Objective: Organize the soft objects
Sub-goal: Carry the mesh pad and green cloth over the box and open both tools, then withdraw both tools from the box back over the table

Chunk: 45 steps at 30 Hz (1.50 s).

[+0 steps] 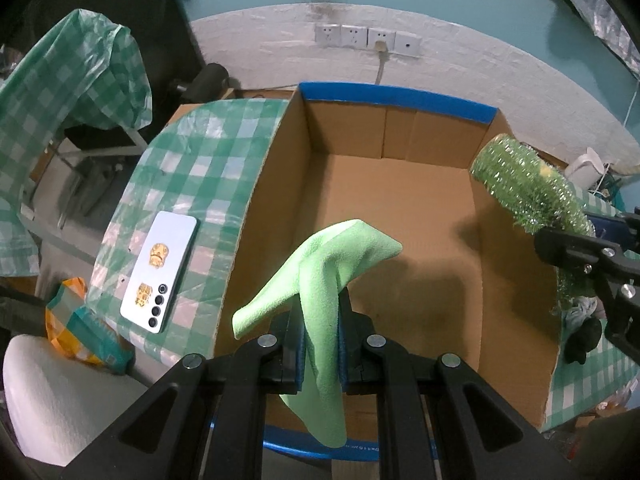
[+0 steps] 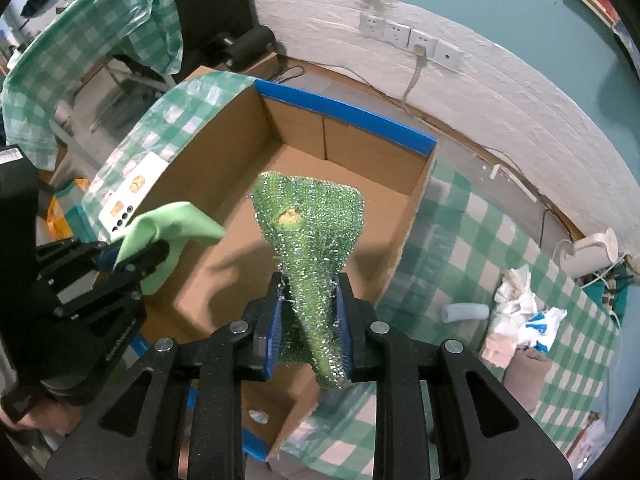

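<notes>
the left hand-held gripper (image 1: 322, 344) has its two blue pads pressed together on a light green cloth (image 1: 320, 280). the cloth is caught near its middle, so one end stands up and forward above the pads and the other end hangs down under them. i think it is pinched there so that the soft fabric does not slip out while it is carried. this cloth is above the open cardboard box (image 1: 400, 208), near the box's front edge, and it does not touch the box floor.

the right hand-held gripper (image 2: 308, 320) is clamped on a glittery green scouring cloth (image 2: 312, 232). the narrow part of it sits between the blue pads and the wide part spreads like a fan above them. it has a small worn yellow spot near the middle. it also hangs over the inside of the box, closer to the box's right wall.

both grippers point steeply down into the box, so in my judgement the step in hand is to drop the two soft things into it. the box floor looks bare, so these would be the first things inside.

left of the box, on the checked table (image 1: 192, 168), lies a white phone (image 1: 160, 272) with its back side up, beside the box's left wall. right of the box, on the same table, there are crumpled white cloths (image 2: 520, 300) and a small white roll (image 2: 464, 312). these may be the next soft things to collect, but this i cannot say for sure.
</notes>
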{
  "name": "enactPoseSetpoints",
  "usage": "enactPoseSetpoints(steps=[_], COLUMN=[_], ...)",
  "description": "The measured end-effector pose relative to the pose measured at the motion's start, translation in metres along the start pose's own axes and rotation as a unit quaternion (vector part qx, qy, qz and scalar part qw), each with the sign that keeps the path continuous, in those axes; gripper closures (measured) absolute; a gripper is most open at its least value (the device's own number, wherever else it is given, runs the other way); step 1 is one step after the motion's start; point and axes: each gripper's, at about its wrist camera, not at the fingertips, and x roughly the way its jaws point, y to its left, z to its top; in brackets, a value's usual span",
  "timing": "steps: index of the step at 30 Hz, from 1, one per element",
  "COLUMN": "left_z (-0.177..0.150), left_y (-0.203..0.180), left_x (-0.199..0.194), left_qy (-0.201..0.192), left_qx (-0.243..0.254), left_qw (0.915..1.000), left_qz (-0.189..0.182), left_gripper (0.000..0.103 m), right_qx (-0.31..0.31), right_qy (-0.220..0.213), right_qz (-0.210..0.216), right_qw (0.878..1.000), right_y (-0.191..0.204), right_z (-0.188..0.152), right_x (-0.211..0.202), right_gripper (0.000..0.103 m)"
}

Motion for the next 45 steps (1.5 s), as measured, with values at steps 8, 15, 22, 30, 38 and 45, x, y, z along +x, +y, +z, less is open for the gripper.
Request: enactPoseSetpoints(steps=[8, 15, 22, 30, 38, 45], left_z=[0.002, 0.003, 0.004, 0.005, 0.004, 0.005], left_y=[-0.001, -0.001, -0.002, -0.013, -0.031, -0.055], left_x=[0.000, 0.000, -0.002, -0.010, -0.014, -0.023], left_qy=[-0.005, -0.007, -0.009, -0.013, -0.017, -0.026], left_qx=[0.002, 0.003, 0.002, 0.006, 0.024, 0.043], left_qw=[1.0000, 1.0000, 0.9999, 0.9999, 0.9995, 0.9986], left_qz=[0.006, 0.005, 0.005, -0.003, -0.010, -0.017], left_gripper=[0.064, 0.064, 0.064, 0.064, 0.057, 0.055], right_qx=[0.008, 0.013, 0.024, 0.038, 0.048, 0.063], right_qy=[0.004, -0.002, -0.008, -0.014, -0.017, -0.020], right_qz=[0.000, 0.004, 0.004, 0.001, -0.004, -0.013], right_qw=[1.000, 1.000, 1.000, 0.999, 0.999, 0.998], right_y=[-0.005, -0.008, -0.015, -0.028, -0.044, -0.065], right_z=[-0.002, -0.006, -0.010, -0.017, -0.029, -0.044], right_x=[0.005, 0.001, -0.005, -0.012, -0.020, -0.028], right_gripper=[0.053, 0.046, 0.046, 0.046, 0.045, 0.041])
